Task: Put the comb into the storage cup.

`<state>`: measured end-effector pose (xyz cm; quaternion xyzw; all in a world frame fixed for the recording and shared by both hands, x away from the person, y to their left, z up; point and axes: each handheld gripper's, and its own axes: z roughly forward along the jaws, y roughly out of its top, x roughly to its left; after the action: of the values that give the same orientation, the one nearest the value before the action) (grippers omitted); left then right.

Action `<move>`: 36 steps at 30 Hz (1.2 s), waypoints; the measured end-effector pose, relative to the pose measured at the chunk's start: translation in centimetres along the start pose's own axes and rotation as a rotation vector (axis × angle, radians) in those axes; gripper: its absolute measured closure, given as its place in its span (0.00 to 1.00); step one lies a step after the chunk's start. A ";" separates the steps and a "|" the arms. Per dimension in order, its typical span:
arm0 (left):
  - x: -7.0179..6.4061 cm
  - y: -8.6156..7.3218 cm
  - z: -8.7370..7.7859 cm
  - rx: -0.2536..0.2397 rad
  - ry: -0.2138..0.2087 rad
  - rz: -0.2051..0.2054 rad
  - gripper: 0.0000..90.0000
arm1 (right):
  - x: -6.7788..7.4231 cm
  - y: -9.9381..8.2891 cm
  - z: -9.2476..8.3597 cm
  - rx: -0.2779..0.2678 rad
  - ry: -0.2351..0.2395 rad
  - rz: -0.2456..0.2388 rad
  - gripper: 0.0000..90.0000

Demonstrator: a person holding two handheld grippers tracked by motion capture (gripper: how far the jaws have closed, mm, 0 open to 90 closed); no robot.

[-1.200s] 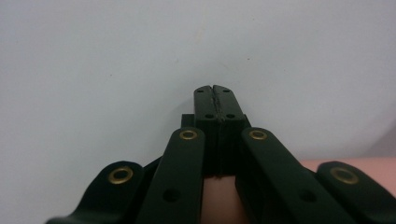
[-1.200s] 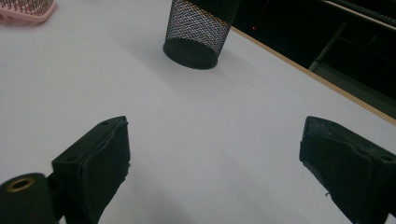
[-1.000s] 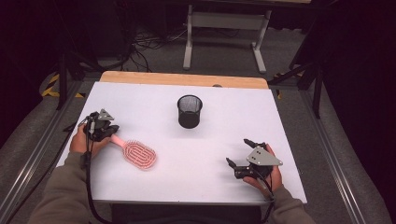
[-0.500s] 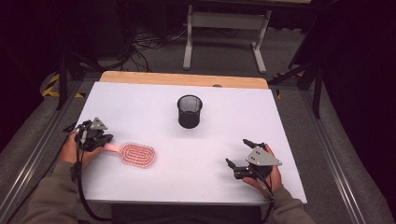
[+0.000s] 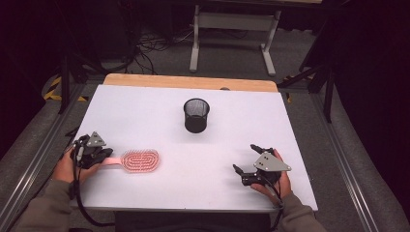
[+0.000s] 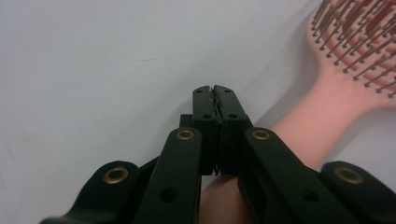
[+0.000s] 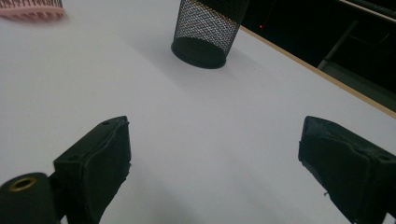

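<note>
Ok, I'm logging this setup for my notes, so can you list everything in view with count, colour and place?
hairbrush: one, pink, near left of the table, bristles up, handle toward the left gripper
mesh cup: one, black, upright, middle of the table
table: one, white top with a wooden far edge
metal stand: one, grey, on the floor beyond the table
cables: several, black, on the floor behind
left gripper: one, black, shut, over the brush handle
right gripper: one, black, open, near right of the table
</note>
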<state>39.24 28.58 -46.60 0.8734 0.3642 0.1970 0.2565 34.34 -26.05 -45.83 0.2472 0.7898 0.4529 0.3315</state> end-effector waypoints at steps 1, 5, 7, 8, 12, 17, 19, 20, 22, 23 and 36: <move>-0.2 -0.1 -0.1 0.001 0.003 0.005 0.98 | -0.1 0.1 0.0 -0.003 0.001 0.007 0.11; -0.7 -0.3 -0.4 0.007 0.001 0.018 0.98 | 0.0 0.0 0.0 0.004 0.006 0.003 0.11; -0.9 -0.4 -0.5 0.008 -0.001 0.021 0.98 | 0.0 0.0 0.1 0.003 0.011 0.009 0.11; -1.0 -0.4 -0.6 0.010 0.000 0.026 0.98 | 0.0 0.1 0.1 0.001 0.022 0.018 0.11; -1.5 -0.7 -1.0 0.024 0.000 0.045 0.98 | 0.0 0.1 0.0 -0.001 0.033 0.025 0.11; -1.9 -1.2 -1.4 0.023 -0.011 0.046 0.97 | 0.0 0.1 0.1 0.004 0.034 0.024 0.11; -2.1 -1.3 -1.5 0.023 -0.015 0.047 0.97 | 0.0 0.2 0.1 0.004 0.035 0.021 0.11; -2.2 -1.4 -1.6 0.022 -0.014 0.049 0.97 | 0.0 0.2 0.1 0.004 0.035 0.020 0.11; -2.4 -1.6 -1.8 0.020 -0.016 0.046 0.97 | 0.0 0.2 0.1 0.004 0.038 0.021 0.11; -2.4 -1.7 -1.8 0.015 -0.016 0.043 0.97 | 0.0 0.2 0.1 0.005 0.040 0.023 0.11; -3.4 -2.4 -2.5 0.012 -0.047 0.056 0.98 | 0.0 0.1 0.2 0.014 0.037 0.024 0.11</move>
<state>34.37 28.36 -46.57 0.8891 0.3346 0.1816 0.2541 34.52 -25.94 -45.85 0.2505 0.7959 0.4560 0.3096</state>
